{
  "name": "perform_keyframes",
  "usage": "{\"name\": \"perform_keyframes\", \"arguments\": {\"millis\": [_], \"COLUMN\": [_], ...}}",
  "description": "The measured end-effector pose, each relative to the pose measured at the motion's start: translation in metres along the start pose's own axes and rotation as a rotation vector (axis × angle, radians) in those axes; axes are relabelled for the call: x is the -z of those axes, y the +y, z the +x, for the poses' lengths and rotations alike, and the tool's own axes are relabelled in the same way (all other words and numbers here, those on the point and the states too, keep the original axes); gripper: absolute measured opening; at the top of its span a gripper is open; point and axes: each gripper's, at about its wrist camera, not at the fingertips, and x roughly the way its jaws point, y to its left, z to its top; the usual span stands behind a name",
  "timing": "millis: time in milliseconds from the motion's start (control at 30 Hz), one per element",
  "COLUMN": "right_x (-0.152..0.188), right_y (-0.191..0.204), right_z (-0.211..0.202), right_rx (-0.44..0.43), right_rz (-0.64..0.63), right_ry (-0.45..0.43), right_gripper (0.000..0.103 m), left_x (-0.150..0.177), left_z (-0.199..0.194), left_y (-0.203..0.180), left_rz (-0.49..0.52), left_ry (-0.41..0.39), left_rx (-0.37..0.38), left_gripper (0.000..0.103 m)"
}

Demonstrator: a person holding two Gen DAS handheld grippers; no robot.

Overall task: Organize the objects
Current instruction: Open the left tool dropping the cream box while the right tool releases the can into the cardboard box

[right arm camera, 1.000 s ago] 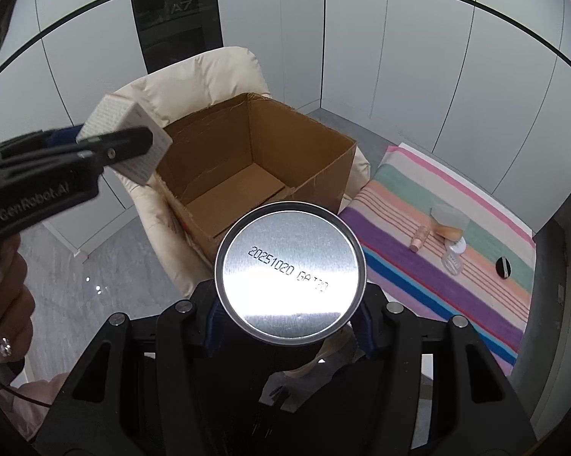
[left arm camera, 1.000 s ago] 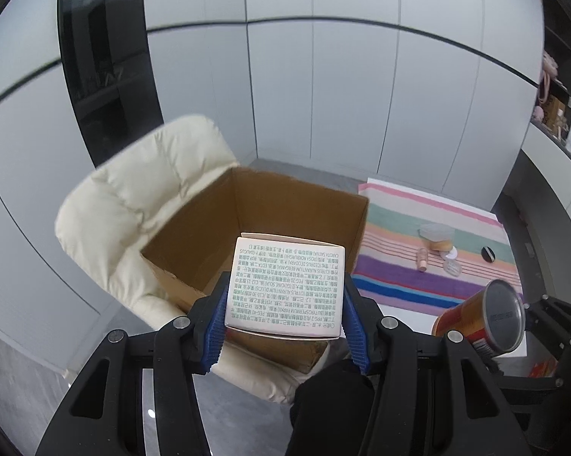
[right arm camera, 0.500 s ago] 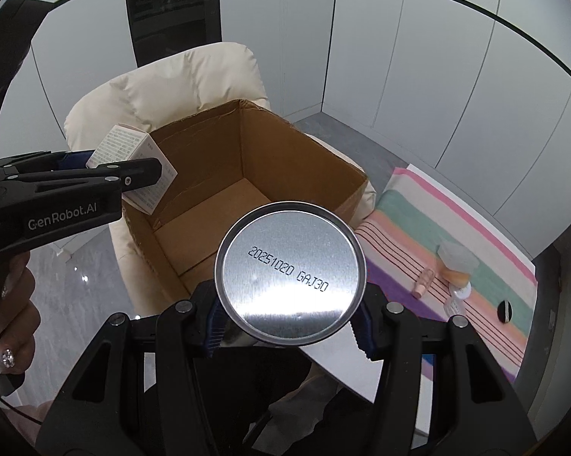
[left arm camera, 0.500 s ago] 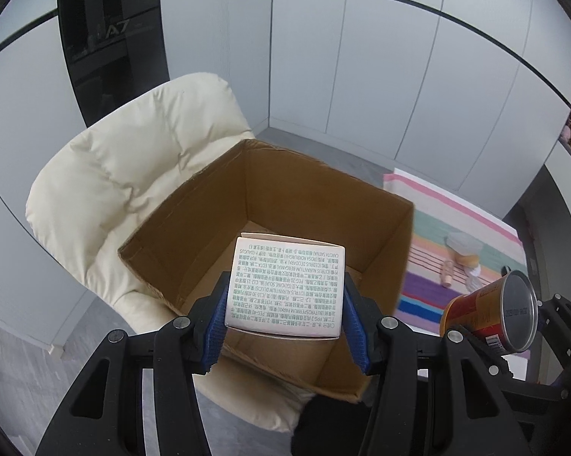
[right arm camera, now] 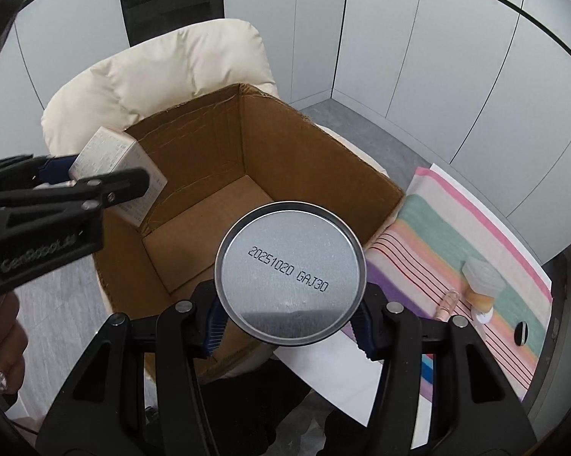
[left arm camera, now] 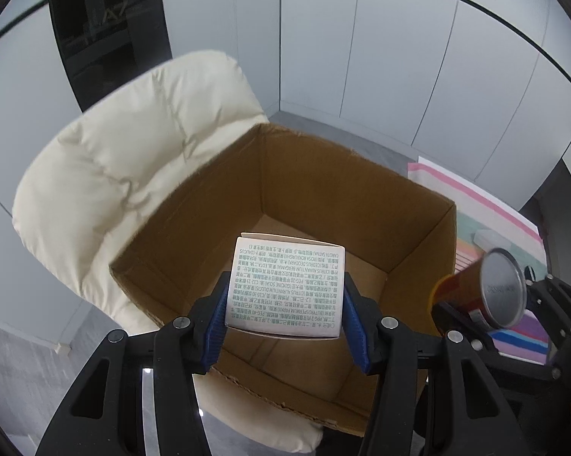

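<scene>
An open brown cardboard box (left arm camera: 407,205) stands on a cream padded chair (left arm camera: 125,159); the box shows nothing inside. My left gripper (left arm camera: 285,315) is shut on a small white carton (left arm camera: 285,285) with green print, held above the box's near left part. It also shows in the right wrist view (right arm camera: 114,167) over the box's left wall (right arm camera: 194,140). My right gripper (right arm camera: 289,319) is shut on an orange can, its silver end (right arm camera: 289,269) facing the camera, above the box's near right edge. The can also shows in the left wrist view (left arm camera: 486,292).
A striped cloth (right arm camera: 437,235) lies to the right of the chair, with a small jar (right arm camera: 483,281), a pink tube (right arm camera: 446,304) and a black round lid (right arm camera: 522,332) on it. White wall panels (left arm camera: 399,57) and a dark glass panel (left arm camera: 106,26) stand behind.
Both grippers have moved forward and closer to the box with their loads; the box now fills more of both views. The carton now hangs over the box opening.
</scene>
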Motion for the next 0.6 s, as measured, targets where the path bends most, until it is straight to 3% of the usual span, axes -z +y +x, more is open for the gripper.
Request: {"name": "perform_keyframes", "arguments": {"millis": [133,167,200,233,300,600], "right_x": [-0.002,-0.002,-0.002,-0.002,-0.003,-0.003], "right_y": [0.0,-0.002,-0.004,-0.006,-0.007,-0.008], "right_z": [0.01,0.011,0.012,0.013,0.012,0.005], "right_rx": [-0.002,-0.009,-0.019,-0.033,-0.031,0.002], "right_rz": [0.02,0.032,0.044,0.053,0.058,0.059], "right_ry": [0.015,0.013,0.009,0.005,0.0,-0.011], "right_gripper": [0.056,0.056,0.06,0.075,0.095,0.097], "left_x": [0.001,0.001,0.002,0.002,0.003,0.003], "left_z": [0.003,0.004,0.005,0.005,0.003,-0.006], "left_y": [0.003,0.003,0.004,0.004,0.004,0.004], "left_rz": [-0.007,-0.01,-0.012,-0.012,-0.01,0.004], "left_ry": [0.008,0.009,0.011,0.014,0.007,-0.018], "left_rx": [0.004,0.008,0.013,0.013,0.013,0.01], "left_gripper": [0.056,0.058,0.069,0.082,0.092,0.094]}}
